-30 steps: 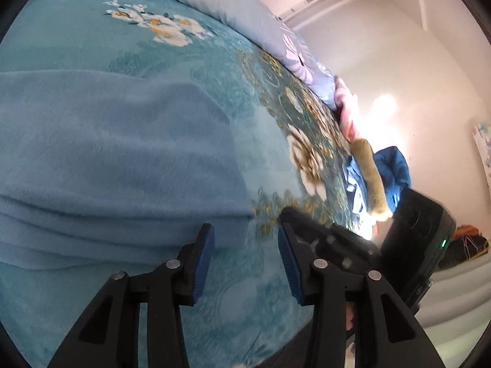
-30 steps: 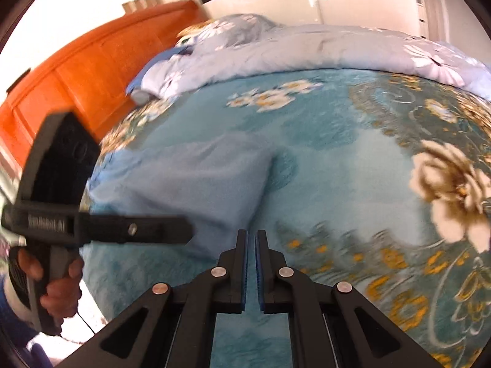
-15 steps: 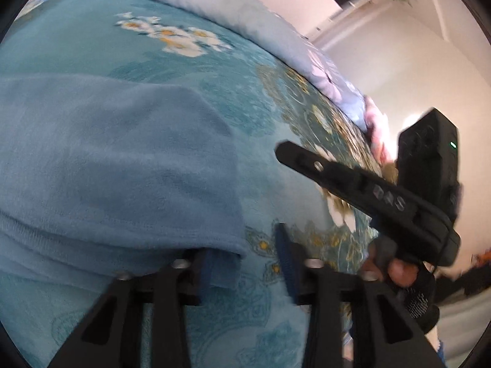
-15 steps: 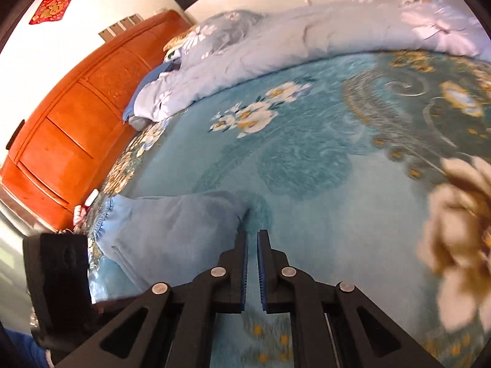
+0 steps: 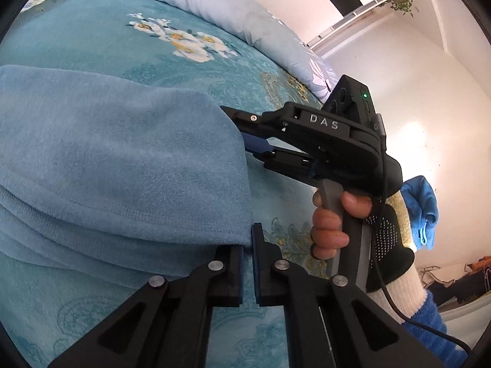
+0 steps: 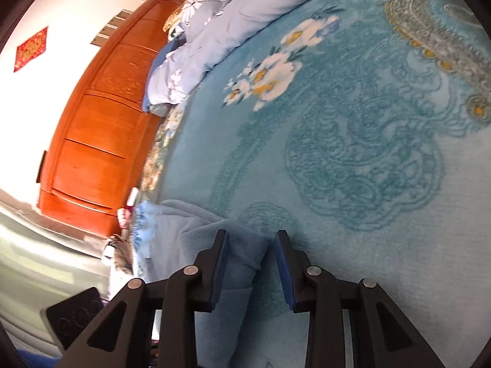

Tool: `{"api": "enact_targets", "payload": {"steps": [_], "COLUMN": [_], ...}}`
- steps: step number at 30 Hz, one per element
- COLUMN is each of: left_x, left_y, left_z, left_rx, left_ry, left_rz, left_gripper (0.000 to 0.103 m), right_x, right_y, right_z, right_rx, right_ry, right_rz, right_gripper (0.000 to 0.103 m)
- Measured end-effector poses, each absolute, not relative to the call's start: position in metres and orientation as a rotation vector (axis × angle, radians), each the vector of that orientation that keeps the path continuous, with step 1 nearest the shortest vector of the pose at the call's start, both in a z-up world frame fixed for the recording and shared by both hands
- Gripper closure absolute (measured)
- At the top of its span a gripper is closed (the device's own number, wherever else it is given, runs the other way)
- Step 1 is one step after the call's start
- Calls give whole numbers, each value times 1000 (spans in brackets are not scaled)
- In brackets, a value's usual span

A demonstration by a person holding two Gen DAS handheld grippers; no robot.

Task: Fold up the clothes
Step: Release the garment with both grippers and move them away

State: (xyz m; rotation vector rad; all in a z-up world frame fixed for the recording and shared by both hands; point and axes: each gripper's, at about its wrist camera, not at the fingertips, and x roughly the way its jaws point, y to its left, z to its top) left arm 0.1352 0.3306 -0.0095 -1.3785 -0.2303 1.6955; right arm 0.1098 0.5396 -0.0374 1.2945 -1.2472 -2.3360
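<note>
Since 1 s ago: left gripper (image 5: 248, 263) went from wide open to nearly closed, jaws now pinching near corner of blue garment (image 5: 122, 165); right gripper (image 6: 251, 268), then closed, now stands open w/ garment's other corner between its jaws, not clamped. Right unit also swung across into left-wrist view.

Near:
- Left gripper – narrow gap only, cloth hem caught at left pad.
- Right gripper (image 5: 245, 132), left-wrist view – tips at garment's right edge, upper finger on top of cloth, blue pad of lower finger showing just beside it. Held by right hand (image 5: 334, 214), bare fingers on grey grip, dark dotted glove over palm, white cuff, blue sleeve.

Mid:
- Blue garment – fleecy, folded in layers, lying on bed near its foot-side edge; ruffled waistband (image 6: 142, 230) toward bed's left edge.
- Bedspread (image 6: 353, 159) – teal, white-yellow flower print, carries garment.

Far:
- Pale floral quilt (image 6: 239, 21), bunched along head end of bed.
- Orange wood headboard (image 6: 101, 141) behind it.
- Red wall ornament (image 6: 30, 49).
- Blue clothes pile (image 5: 420, 211) off bed's right edge.
</note>
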Motion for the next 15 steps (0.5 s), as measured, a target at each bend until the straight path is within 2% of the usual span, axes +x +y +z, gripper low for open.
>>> {"api": "enact_targets", "payload": {"steps": [3, 9, 15], "left_x": [136, 142, 151], "left_y": [329, 326, 334], "left_z": [-9, 6, -15], "left_rx": [-1381, -1344, -1422], "left_ry": [-232, -210, -169], "left_rz": [1687, 1689, 1642], "left_gripper": [99, 101, 103], "right_x": [107, 100, 87], "right_y": [540, 544, 543], "right_z": [-39, -10, -22], "right_rx": [1298, 1219, 1358], "right_ry": [-1255, -1187, -1169], "right_rz": [-2335, -2447, -2461], "right_gripper": [91, 94, 94]}}
